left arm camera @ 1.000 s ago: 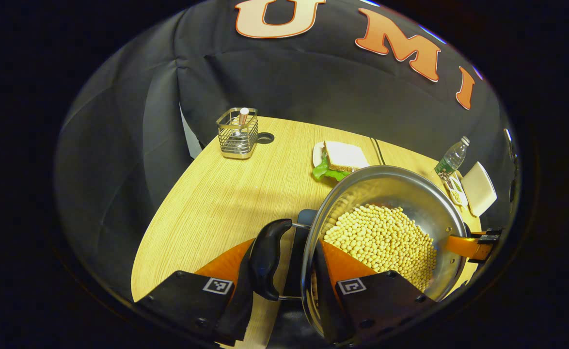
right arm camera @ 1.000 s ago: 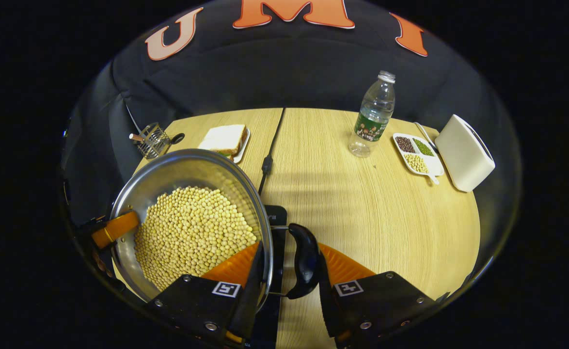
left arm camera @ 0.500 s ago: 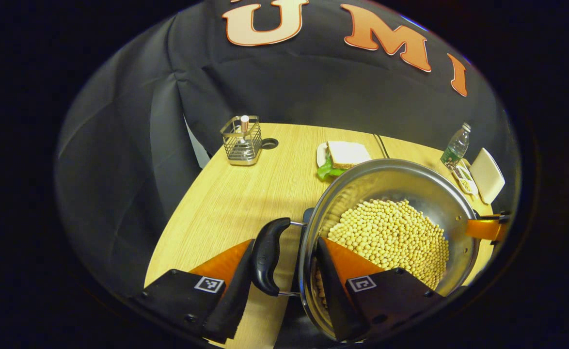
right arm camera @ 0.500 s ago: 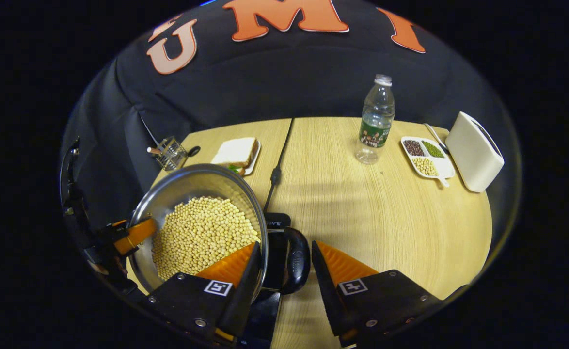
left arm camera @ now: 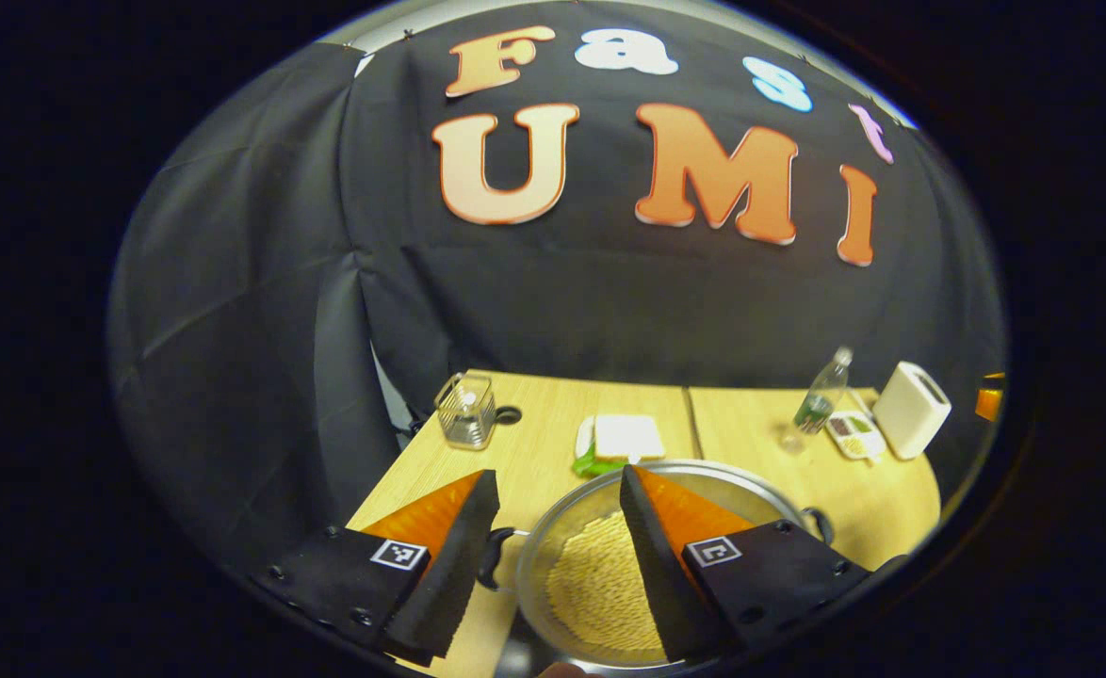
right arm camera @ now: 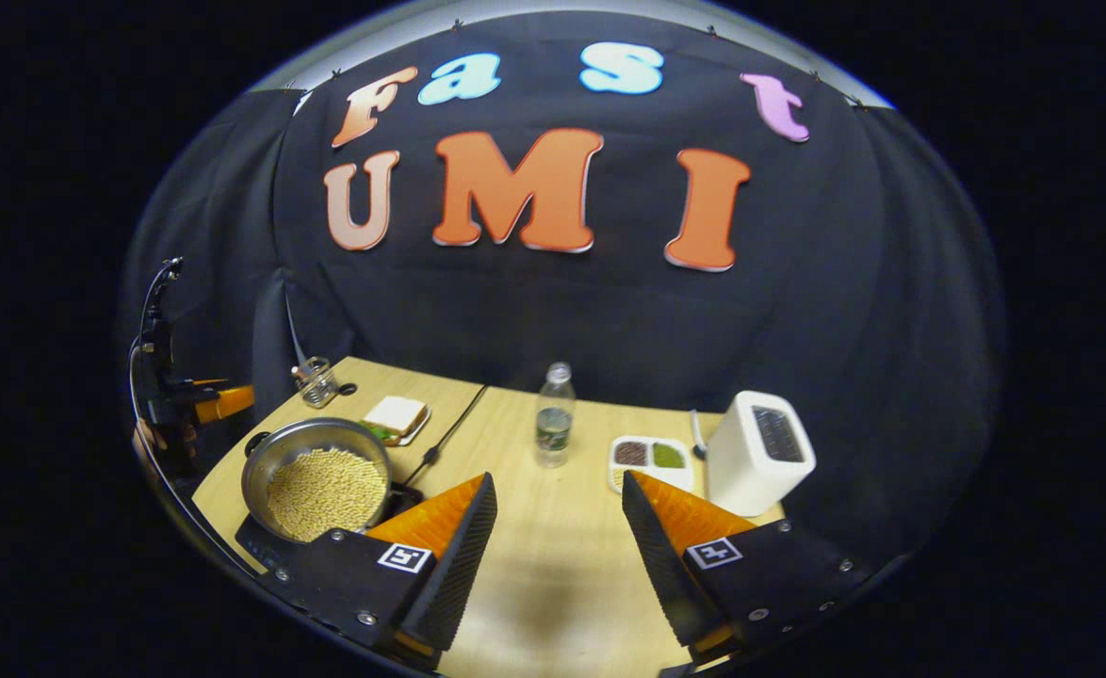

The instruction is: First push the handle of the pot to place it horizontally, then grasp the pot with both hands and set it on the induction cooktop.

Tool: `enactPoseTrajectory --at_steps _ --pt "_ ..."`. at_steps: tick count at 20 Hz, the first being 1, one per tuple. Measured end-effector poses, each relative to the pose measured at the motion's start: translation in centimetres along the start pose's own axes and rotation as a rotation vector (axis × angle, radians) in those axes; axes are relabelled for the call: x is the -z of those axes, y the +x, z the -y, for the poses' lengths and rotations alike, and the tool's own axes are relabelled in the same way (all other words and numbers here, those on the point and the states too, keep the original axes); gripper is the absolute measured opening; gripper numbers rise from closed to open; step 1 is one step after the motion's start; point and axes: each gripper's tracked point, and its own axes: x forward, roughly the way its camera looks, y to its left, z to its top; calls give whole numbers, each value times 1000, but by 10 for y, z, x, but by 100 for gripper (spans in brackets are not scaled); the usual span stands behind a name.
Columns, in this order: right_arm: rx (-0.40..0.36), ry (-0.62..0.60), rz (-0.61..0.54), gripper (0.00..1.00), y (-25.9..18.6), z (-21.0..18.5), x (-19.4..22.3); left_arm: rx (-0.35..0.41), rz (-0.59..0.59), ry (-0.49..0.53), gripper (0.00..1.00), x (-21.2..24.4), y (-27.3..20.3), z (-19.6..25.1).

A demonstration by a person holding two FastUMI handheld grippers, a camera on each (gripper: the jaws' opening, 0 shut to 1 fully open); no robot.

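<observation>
- The light falls from above onto my tabletop (right arm camera: pixel 562 527), which glows bright and warm while the booth behind stays dim.
- My right gripper (right arm camera: pixel 553 541) throws a soft shadow on the wood just beyond its fingers.
- The steel pot (right arm camera: pixel 316 463) shows a mild sheen on its rim, no harsh glare.
- In the left gripper view the pot (left arm camera: pixel 600 574) and far-edge items look soft and smeared.
- The fisheye bends the tabletop's edges strongly.

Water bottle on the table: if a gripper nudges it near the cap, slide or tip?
The water bottle stands tall and narrow on the wooden table, so it would probably tip. It looks clear and mostly empty, so likely light. Smooth plastic may slip.
</observation>
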Motion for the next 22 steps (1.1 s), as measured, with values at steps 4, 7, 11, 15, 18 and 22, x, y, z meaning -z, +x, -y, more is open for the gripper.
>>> enactPoseTrajectory --at_steps 4,7,11,15,18,22 --pt "63 -19 147 86 -75 75 -58 49 173 -25 85 -79 -41 62" --pt "71 -46 251 88 -121 104 -100 93 273 -36 86 -125 -76 103" --pt "77 -89 377 92 -179 123 -159 137 415 -62 88 -199 -126 138" --pt "57 -121 488 98 -219 113 -211 175 531 -67 91 -255 -170 154" --pt "37 -133 531 95 -250 106 -237 197 600 -93 97 -292 -200 161" --pt "64 -153 600 95 -275 114 -275 203 668 -106 96 -332 -241 159"
